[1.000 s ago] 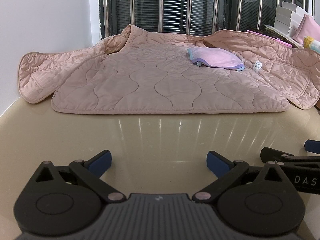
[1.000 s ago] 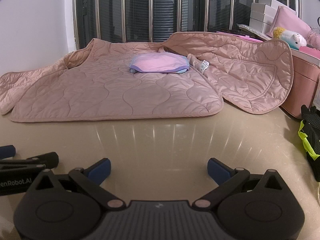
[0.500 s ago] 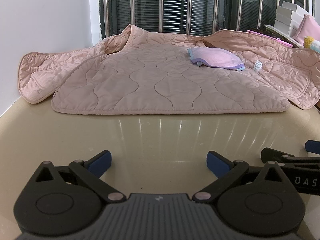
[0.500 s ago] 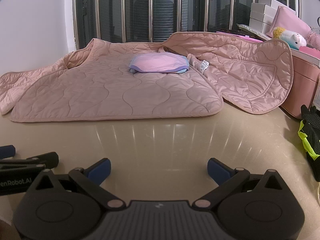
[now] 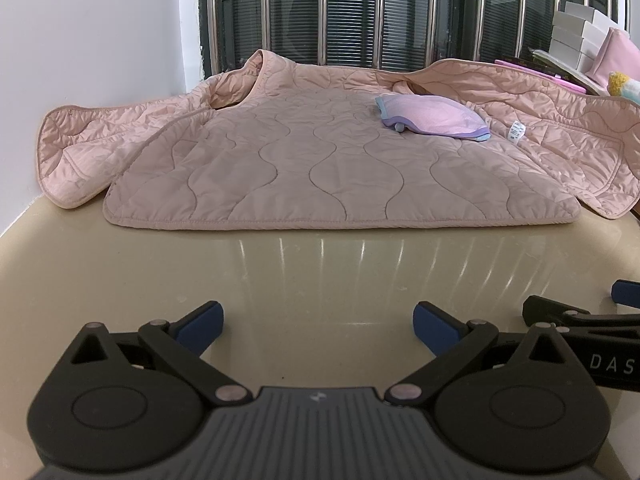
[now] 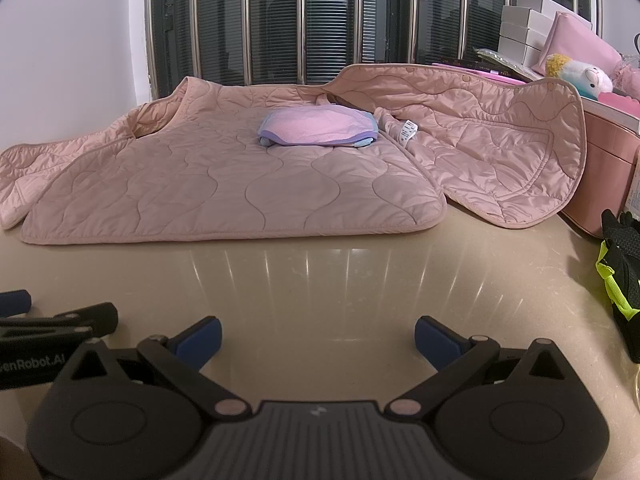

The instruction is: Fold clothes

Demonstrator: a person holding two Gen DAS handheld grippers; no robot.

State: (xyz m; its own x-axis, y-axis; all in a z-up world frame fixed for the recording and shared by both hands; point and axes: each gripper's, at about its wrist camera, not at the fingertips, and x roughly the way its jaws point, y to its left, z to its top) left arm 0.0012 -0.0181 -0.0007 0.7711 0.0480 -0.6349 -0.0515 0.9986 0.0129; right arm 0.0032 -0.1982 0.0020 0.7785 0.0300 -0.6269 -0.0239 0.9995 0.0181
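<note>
The left gripper (image 5: 316, 322) sits low in the bottom of its frame with its blue-tipped fingers (image 5: 199, 322) spread wide apart and nothing between them; the right gripper (image 6: 317, 334) sits the same way, jaws wide and empty, above the glossy beige table (image 6: 320, 280). A pink quilted jacket (image 5: 332, 168) lies spread flat across the middle of both views, well beyond the fingertips; its hem runs along the near side, its collar stands up toward the upper left by the barred window (image 5: 360, 12); one front panel hangs open at the left edge against the white wall, the other (image 6: 500, 152) drapes at the right against a pink box (image 6: 604, 172). A small folded pink and lilac garment (image 5: 432, 118) rests on the jacket, right of centre; a white care label (image 5: 516, 130) lies just beside it. At the right edge of the right view lies a black and neon-yellow glove (image 6: 620, 268); above it sit white boxes (image 6: 524, 28) and a plush toy (image 6: 580, 76).
</note>
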